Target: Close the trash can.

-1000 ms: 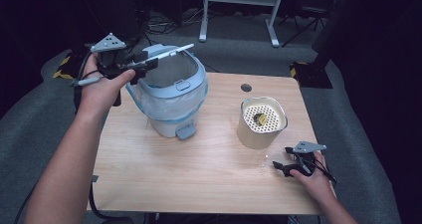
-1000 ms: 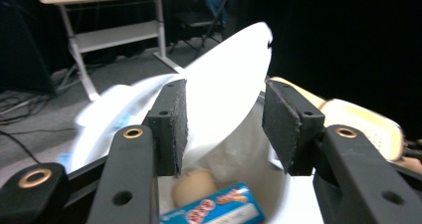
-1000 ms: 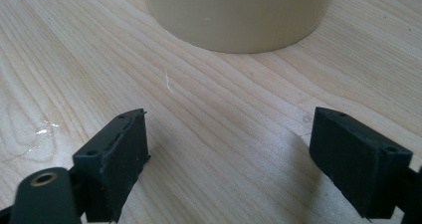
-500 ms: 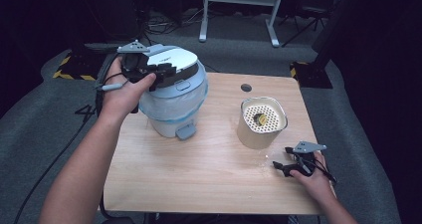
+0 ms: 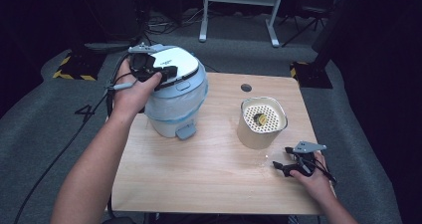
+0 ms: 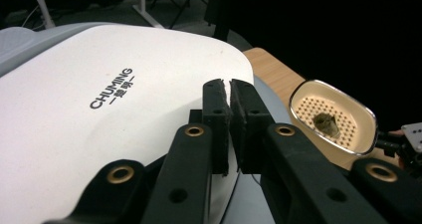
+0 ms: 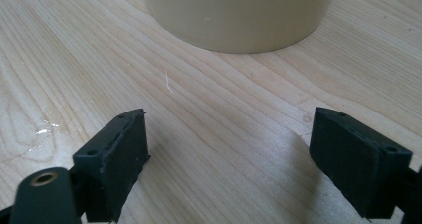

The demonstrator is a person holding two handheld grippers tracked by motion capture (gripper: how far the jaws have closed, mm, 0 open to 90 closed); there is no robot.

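A white and pale-blue rice cooker [image 5: 174, 104] stands at the table's back left, its white lid [image 5: 181, 59] down flat. My left gripper [image 5: 171, 70] lies on top of that lid [image 6: 99, 99], jaws just closed together with nothing between them [image 6: 230, 87]. A cream pot [image 5: 261, 122] with a perforated insert and a small dark-yellow piece [image 5: 261, 118] stands right of centre. My right gripper [image 5: 279, 167] rests on the table near the front right, open and empty [image 7: 229, 149], pointing at the pot's base [image 7: 239, 15].
The wooden table [image 5: 209, 184] has a round cable hole [image 5: 246, 87] near its back edge. A metal stand [image 5: 239, 5] is on the floor behind. A cable [image 5: 59, 149] trails from the left gripper down the table's left side.
The cooker's lid went from tilted up to flat down. My left hand moved right and down onto it, and its jaws closed. The right hand stayed put.
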